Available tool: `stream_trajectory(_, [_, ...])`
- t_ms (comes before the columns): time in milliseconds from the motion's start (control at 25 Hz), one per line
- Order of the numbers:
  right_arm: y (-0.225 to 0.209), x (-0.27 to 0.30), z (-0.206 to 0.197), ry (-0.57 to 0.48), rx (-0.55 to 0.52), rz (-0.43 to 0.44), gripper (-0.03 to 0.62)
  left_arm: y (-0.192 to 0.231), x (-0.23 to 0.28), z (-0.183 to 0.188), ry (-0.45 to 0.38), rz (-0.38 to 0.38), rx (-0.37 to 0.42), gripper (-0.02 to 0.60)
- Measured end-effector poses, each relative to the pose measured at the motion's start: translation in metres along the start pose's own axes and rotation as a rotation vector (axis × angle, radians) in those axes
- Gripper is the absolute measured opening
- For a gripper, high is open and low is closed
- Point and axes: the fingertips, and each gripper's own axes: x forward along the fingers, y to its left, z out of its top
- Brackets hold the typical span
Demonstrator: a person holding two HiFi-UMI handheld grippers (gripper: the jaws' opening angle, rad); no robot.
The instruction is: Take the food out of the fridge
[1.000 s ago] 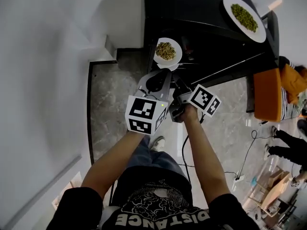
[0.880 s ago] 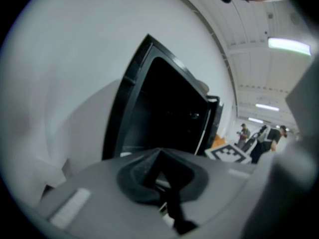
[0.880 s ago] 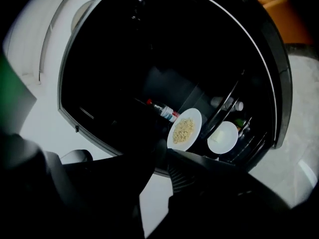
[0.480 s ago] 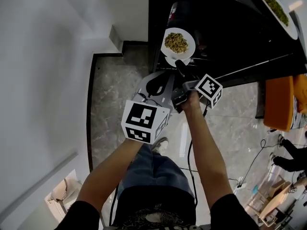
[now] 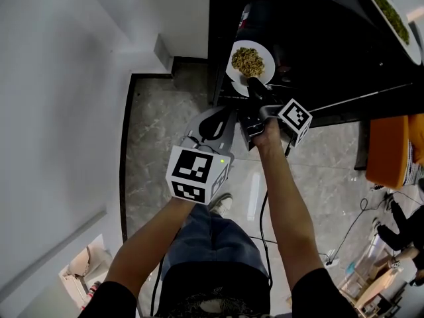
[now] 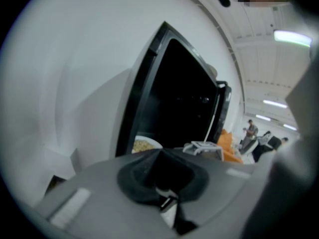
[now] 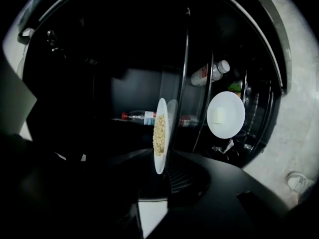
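My right gripper (image 5: 254, 89) is shut on the near rim of a white plate of yellowish food (image 5: 249, 62), holding it just in front of the open black fridge (image 5: 311, 52). In the right gripper view that plate (image 7: 160, 133) stands edge-on between the jaws of the right gripper (image 7: 167, 176). Deeper in the fridge sits a second white plate (image 7: 226, 114) with a pale piece on it, along with bottles (image 7: 139, 117). My left gripper (image 5: 213, 116) hangs lower left of the plate, shut and empty. In the left gripper view the plate (image 6: 144, 144) peeks over the left gripper (image 6: 163, 179).
A plate of green food (image 5: 397, 15) rests on top of the fridge at the upper right. An orange chair (image 5: 391, 151) stands right of the fridge, and a white wall (image 5: 66, 111) runs along the left. A cable (image 5: 264, 224) trails over the marble floor.
The head view has swung closer to the fridge. The plate stays in my right gripper, a little higher in the picture, and my left gripper has dropped slightly back.
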Motion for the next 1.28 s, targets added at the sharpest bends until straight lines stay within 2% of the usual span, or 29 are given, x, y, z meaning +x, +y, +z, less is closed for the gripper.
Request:
stream_trajectory(120, [-0.006,0.000,-0.002,0.011,0.024,-0.046,0.025,0.002,0.001,0.002,0.004,0.006,-0.003,0.002])
stream_trajectory(360, [-0.006,-0.002,-0.003,0.012,0.109,-0.032,0.011,0.002,0.002,0.011,-0.001,0.008,0.000,0.002])
stream_trajectory(640, [0.006,-0.017,-0.010,0.034,0.060,-0.011,0.011,-0.006,-0.003,0.023,-0.011,-0.007,0.025,0.002])
stream_trajectory(1000, [0.041,-0.077,-0.036,0.063,0.055,0.036,0.011,-0.028,-0.024,0.040,-0.034,0.006,0.060,0.002])
stream_trajectory(1280, [0.086,-0.138,-0.059,0.082,0.069,0.062,0.011,-0.051,-0.061,0.068,-0.080,0.028,0.084,0.002])
